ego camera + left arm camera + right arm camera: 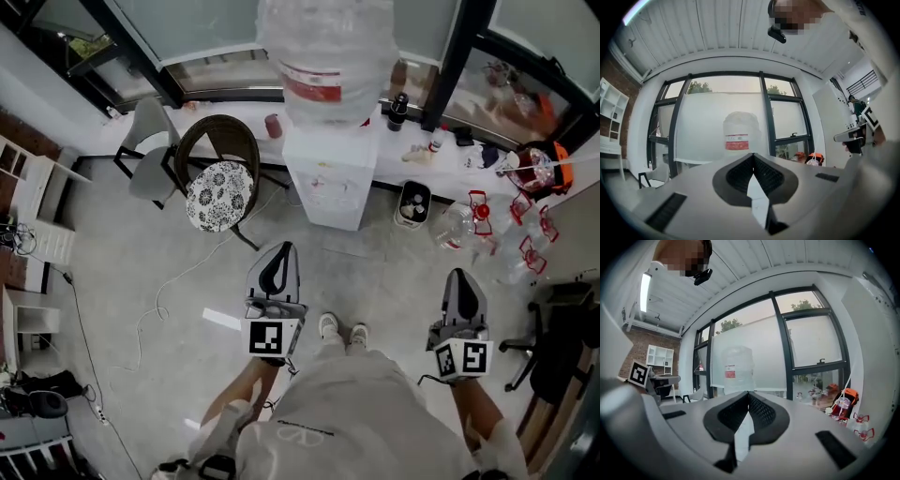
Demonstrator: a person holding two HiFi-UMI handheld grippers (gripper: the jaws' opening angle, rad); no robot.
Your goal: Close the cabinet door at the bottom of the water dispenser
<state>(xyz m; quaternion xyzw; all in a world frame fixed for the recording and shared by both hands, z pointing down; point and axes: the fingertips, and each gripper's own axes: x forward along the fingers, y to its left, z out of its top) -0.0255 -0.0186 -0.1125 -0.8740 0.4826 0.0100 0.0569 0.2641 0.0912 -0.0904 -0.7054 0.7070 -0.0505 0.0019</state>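
Grey floor underfoot, glazed window wall ahead. Left claw closed, tips pressed together, nothing between; right claw closed and empty likewise. Both held low, flanking white shoes. Beyond the tips, bare floor open up to the water dispenser, well apart from both claws, backed against the white counter, big bottle on top. Cabinet door low on its front: hard to tell from this steep angle. Cushioned round chair near its left edge, small bin just beside its right, empty jugs farther right. Loose cable across the left floor.
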